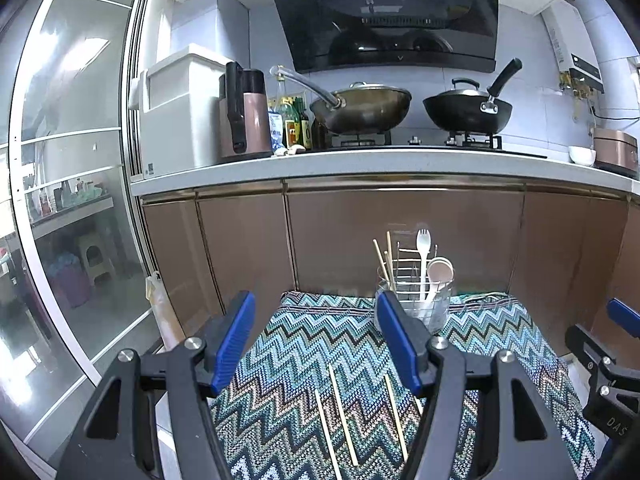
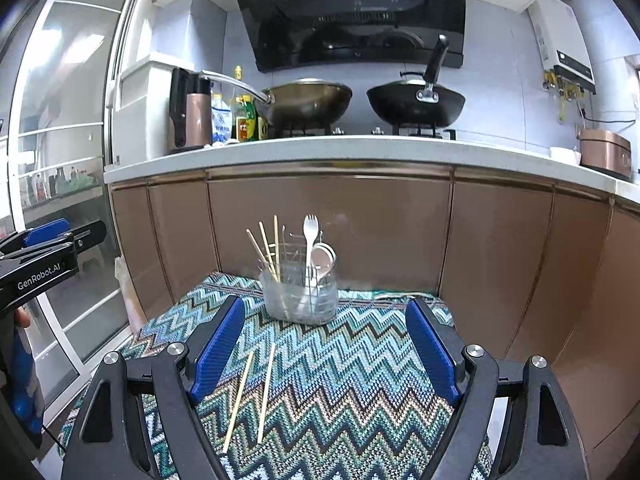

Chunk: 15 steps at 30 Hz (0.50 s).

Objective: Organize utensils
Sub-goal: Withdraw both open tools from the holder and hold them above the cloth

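A clear utensil holder (image 1: pixel 416 304) (image 2: pixel 300 292) stands at the far end of a zigzag-patterned cloth (image 1: pixel 304 360) (image 2: pixel 360 360). It holds several chopsticks, a white spork (image 1: pixel 422 240) (image 2: pixel 310 226) and a spoon. Three loose chopsticks (image 1: pixel 344 416) lie on the cloth in the left wrist view; the right wrist view shows two of the chopsticks (image 2: pixel 266 392). My left gripper (image 1: pixel 316 340) (image 2: pixel 76 236) hovers open over them with nothing between its pads. My right gripper (image 2: pixel 326 352) (image 1: pixel 600 328) is open and empty, to the right of the chopsticks and facing the holder.
Brown cabinet doors (image 2: pixel 332 224) rise just behind the cloth under a white countertop (image 1: pixel 360 164). On it stand two woks (image 1: pixel 360 108), bottles, a kettle and a rice cooker (image 2: pixel 604 152). A glass sliding door (image 1: pixel 72 200) is to the left.
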### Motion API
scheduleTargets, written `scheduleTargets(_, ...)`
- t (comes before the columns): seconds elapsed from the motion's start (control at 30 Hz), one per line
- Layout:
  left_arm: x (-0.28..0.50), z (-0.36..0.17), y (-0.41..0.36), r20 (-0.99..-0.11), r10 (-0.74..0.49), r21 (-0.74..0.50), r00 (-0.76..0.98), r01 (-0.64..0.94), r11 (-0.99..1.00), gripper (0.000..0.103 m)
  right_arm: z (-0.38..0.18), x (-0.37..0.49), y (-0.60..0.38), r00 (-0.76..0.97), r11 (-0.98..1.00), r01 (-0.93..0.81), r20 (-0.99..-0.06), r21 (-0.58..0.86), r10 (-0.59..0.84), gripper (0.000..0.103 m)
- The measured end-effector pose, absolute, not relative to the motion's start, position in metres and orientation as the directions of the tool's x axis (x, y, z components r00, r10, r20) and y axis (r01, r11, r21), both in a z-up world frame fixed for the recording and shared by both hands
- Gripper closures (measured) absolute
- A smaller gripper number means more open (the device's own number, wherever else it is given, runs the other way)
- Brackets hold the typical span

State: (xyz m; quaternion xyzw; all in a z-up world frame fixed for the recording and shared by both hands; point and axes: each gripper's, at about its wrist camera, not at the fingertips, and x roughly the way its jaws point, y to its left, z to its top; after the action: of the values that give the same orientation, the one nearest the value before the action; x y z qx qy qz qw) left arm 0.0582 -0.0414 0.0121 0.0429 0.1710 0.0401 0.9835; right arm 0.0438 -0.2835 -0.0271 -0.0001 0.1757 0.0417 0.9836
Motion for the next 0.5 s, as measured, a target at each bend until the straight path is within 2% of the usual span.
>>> scheduleTargets(0.5, 0.087, -0.006, -0.027, -0.389, 0.125, 0.078, 0.913, -0.103, 0.992, 0.042, -0.034, 0.06, -0.288, 0.92, 1.0, -0.024, -0.392, -0.011, 0.017, 0.021)
